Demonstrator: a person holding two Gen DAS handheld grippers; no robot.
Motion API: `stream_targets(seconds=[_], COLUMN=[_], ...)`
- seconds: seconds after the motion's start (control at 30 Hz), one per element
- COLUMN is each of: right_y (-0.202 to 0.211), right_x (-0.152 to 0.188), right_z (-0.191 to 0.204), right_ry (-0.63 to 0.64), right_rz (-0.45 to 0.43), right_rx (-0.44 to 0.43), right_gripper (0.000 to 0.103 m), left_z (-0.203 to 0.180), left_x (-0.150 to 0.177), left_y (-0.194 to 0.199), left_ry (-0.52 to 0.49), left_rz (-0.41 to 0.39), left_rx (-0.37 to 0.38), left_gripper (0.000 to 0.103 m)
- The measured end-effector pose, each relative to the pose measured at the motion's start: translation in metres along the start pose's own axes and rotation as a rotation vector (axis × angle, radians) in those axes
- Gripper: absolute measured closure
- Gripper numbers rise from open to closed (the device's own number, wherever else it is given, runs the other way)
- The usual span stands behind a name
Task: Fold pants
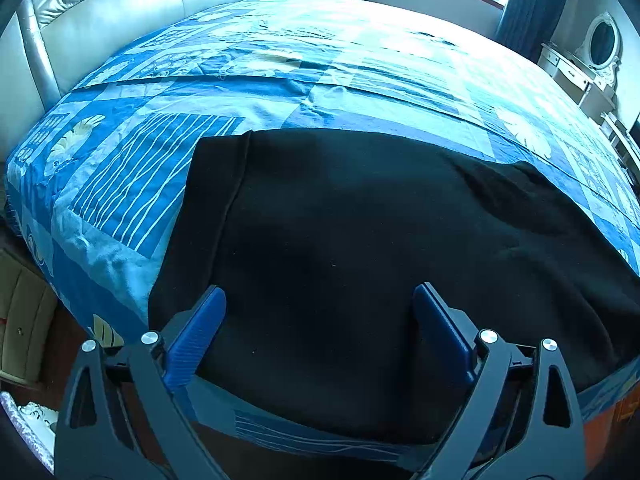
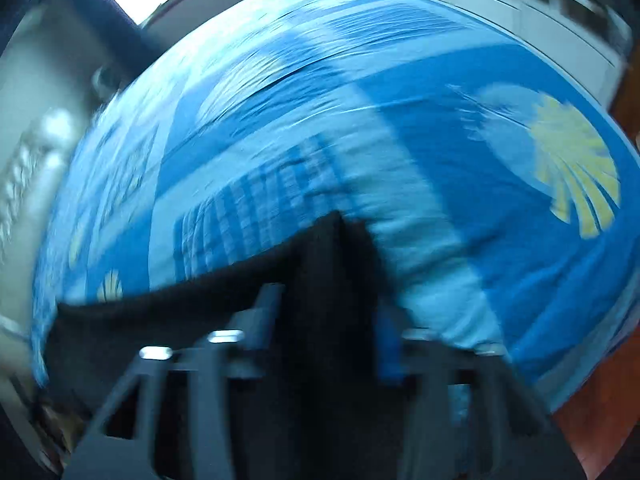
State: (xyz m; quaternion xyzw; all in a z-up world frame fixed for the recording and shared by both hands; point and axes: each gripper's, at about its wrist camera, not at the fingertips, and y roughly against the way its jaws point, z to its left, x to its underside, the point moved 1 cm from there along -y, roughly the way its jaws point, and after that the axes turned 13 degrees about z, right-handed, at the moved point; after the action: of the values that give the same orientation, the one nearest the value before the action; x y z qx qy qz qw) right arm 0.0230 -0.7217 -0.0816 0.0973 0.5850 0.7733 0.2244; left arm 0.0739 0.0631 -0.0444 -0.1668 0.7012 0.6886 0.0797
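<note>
Black pants (image 1: 360,240) lie spread on the blue patterned bedspread (image 1: 280,80), near its front edge. We find the left gripper (image 1: 320,320) hovering over them, jaws wide apart and holding nothing. The right gripper (image 2: 328,320) has its jaws nearly closed with a raised ridge of the dark cloth between them; blur prevents our confirming the pinch. Our concern: a shallow, single-layer grip could slip as the cloth is carried, and with nothing pinning the far side the pants could drag and bunch.
</note>
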Motion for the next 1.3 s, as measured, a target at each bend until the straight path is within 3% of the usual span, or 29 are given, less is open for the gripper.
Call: stream_targets(seconds=[0.1,0.27,0.5,0.6,0.8,0.83,0.9,0.97,1.0,1.1,1.2,1.3], right_y=[0.021,0.071,-0.003,-0.005,0.01,0.011,0.022,0.035,0.041,0.056,0.055,0.028], right_x=[-0.003,-0.016,-0.031,-0.026,-0.026,-0.027,-0.027,-0.024,-0.025,-0.038,-0.047,-0.048], right_z=[0.016,0.02,-0.018,-0.039,-0.067,-0.068,-0.072,-0.08,-0.074,-0.007,0.091,0.2], right_ry=[0.05,0.07,-0.035,-0.116,-0.226,-0.249,-0.32,-0.421,-0.421,-0.197,0.04,0.266], right_rz=[-0.079,-0.261,-0.138,-0.169,-0.176,-0.176,-0.208,-0.237,-0.249,-0.255,-0.234,-0.146], right_rx=[0.088,0.047,0.057,-0.059,-0.077,-0.058,0.094,0.103,0.09,0.104,-0.043,-0.223], right_gripper=[0.087,0.088,0.088,0.087,0.073,0.071,0.073,0.073,0.073,0.071,0.069,0.06], left_z=[-0.002,-0.007,-0.01,-0.01,-0.01,-0.01,-0.009,-0.007,-0.007,-0.004,-0.005,-0.01], left_x=[-0.002,-0.005,-0.005,-0.007,-0.007,-0.007,-0.008,-0.009,-0.009,-0.008,-0.006,-0.004], left_y=[-0.001,-0.003,-0.011,-0.013,-0.015,-0.015,-0.015,-0.014,-0.013,-0.002,0.013,0.019], left_ry=[0.009,0.02,0.013,0.012,-0.023,-0.026,-0.028,-0.038,-0.041,-0.044,-0.064,-0.105], left_rz=[0.0,-0.001,-0.021,-0.02,-0.031,-0.031,-0.028,-0.018,-0.015,-0.034,-0.097,-0.125], left_rx=[-0.013,-0.038,-0.055,-0.05,-0.046,-0.043,-0.041,-0.028,-0.024,-0.033,-0.042,-0.028], left_gripper=[0.007,0.007,0.002,0.002,0.002,0.002,0.002,0.002,0.002,0.002,0.002,0.002])
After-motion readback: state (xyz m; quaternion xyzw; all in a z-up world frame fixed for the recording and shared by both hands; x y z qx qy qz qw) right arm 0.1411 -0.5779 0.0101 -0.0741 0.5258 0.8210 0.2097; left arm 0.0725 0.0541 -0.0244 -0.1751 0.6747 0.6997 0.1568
